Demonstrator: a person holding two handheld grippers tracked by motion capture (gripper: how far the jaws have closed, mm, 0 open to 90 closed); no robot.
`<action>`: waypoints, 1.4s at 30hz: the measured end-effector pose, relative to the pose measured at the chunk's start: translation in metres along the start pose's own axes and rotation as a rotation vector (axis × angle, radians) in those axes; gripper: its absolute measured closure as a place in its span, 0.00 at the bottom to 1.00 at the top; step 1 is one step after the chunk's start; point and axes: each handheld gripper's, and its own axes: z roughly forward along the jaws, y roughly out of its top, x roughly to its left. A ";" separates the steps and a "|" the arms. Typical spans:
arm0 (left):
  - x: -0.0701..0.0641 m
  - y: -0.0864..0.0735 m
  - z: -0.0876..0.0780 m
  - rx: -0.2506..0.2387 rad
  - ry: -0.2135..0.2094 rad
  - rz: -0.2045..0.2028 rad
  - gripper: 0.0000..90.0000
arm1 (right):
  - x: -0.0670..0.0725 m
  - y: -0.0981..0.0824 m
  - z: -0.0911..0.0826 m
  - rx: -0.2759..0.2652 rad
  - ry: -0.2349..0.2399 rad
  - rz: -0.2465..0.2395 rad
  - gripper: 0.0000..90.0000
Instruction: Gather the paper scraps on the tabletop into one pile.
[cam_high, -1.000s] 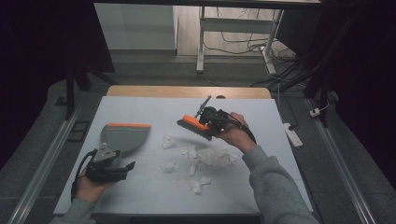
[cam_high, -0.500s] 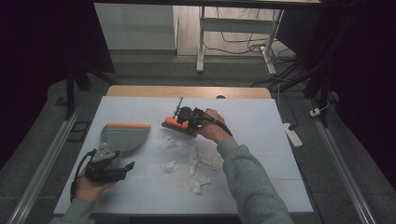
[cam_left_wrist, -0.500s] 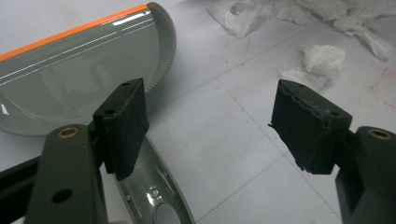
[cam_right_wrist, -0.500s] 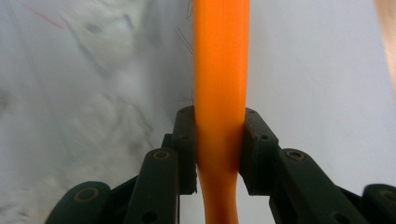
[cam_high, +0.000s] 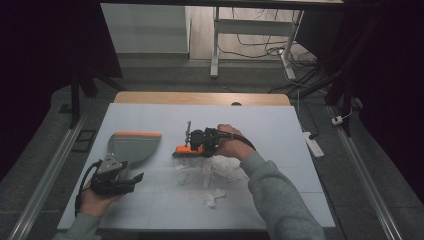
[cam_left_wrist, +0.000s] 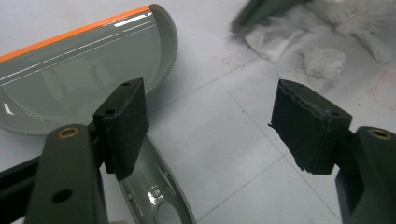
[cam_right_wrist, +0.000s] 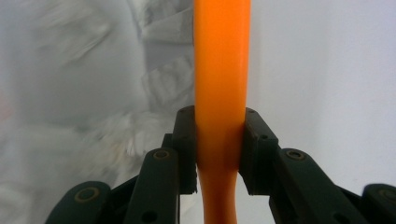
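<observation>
A grey dustpan (cam_high: 135, 146) with an orange front lip lies flat at the table's left, also in the left gripper view as the dustpan (cam_left_wrist: 79, 74). My left gripper (cam_high: 122, 172) rests at its handle (cam_left_wrist: 152, 196), jaws open; the handle passes under the left pad without being clamped. My right gripper (cam_high: 199, 143) is shut on an orange brush (cam_high: 186, 150), held low over the table at the left edge of white crumpled paper scraps (cam_high: 222, 167). The orange handle (cam_right_wrist: 222, 70) is pinched between both pads of the right gripper (cam_right_wrist: 219, 140), with scraps (cam_right_wrist: 93, 93) blurred on the left.
The work surface is a pale mat (cam_high: 280, 130) on a wooden table. A smaller scrap (cam_high: 215, 197) lies nearer the front edge. More scraps (cam_left_wrist: 322, 60) sit beyond the left gripper's right jaw. A white power strip (cam_high: 314, 142) lies off the table's right edge.
The right gripper has carried the brush leftward and down, from right of centre to the left side of the paper scraps. The left hand and dustpan have stayed put.
</observation>
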 end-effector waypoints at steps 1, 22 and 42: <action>0.000 0.000 0.000 0.000 0.000 0.001 0.31 | 0.002 -0.004 0.000 -0.026 0.014 0.004 0.78; 0.002 -0.001 -0.001 0.001 0.008 -0.008 0.31 | -0.011 -0.053 -0.049 -0.357 0.009 0.395 0.78; 0.005 -0.002 -0.004 -0.008 0.017 -0.018 0.31 | 0.037 0.017 -0.032 -0.422 0.261 0.487 0.78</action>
